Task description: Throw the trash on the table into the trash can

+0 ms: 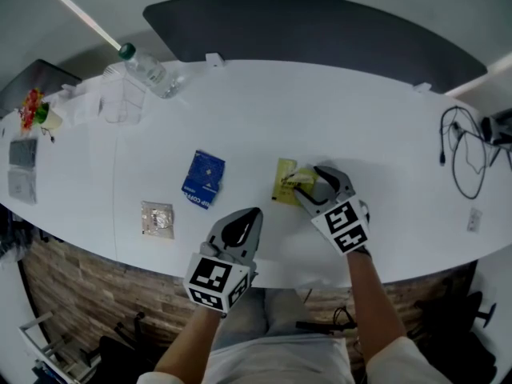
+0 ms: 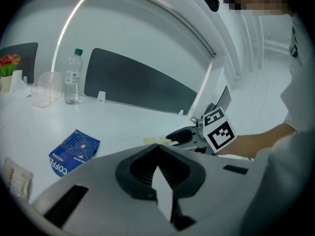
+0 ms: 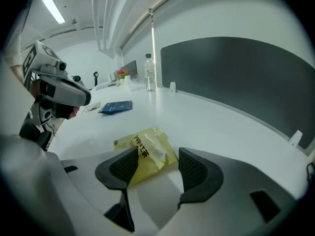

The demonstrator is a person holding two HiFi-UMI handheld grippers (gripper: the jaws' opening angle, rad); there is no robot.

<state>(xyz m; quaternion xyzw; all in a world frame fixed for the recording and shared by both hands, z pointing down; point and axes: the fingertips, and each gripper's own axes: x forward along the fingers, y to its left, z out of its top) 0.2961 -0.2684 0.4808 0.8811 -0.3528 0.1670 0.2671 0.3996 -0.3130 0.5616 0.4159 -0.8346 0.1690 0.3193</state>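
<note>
- The long white bench [image 1: 320, 118] runs across the whole head view, curved at its far edge.
- A dark panel [image 1: 320, 30] stands along the far side of the bench, behind its middle.
- The right hand-held gripper [image 1: 309, 181] points down at the bench near its front edge. Its jaws stand wide apart with the yellow packet lying between them. The left jaw overlaps the packet's edge, and neither pad presses on it.
- The left hand-held gripper [image 1: 254, 212] hovers over the front edge of the bench, to the left of the right one. Its jaws meet at the tips and grip nothing.
- A tangle of black cables [image 1: 464, 154] lies at the bench's right end.
- A clear water bottle [image 1: 148, 70] with a green cap stands at the far left, just beside a clear plastic container [image 1: 122, 98].
- A blue packet [image 1: 203, 179] lies flat on the bench, left of the yellow one and apart from it.
- The yellow packet [image 1: 285, 181] lies flat on the bench near the middle of the front edge, partly crumpled.
- A small pale packet [image 1: 158, 218] lies near the front edge, left of the blue packet.
- A small pot of red flowers [image 1: 34, 109] sits at the far left end.
</note>
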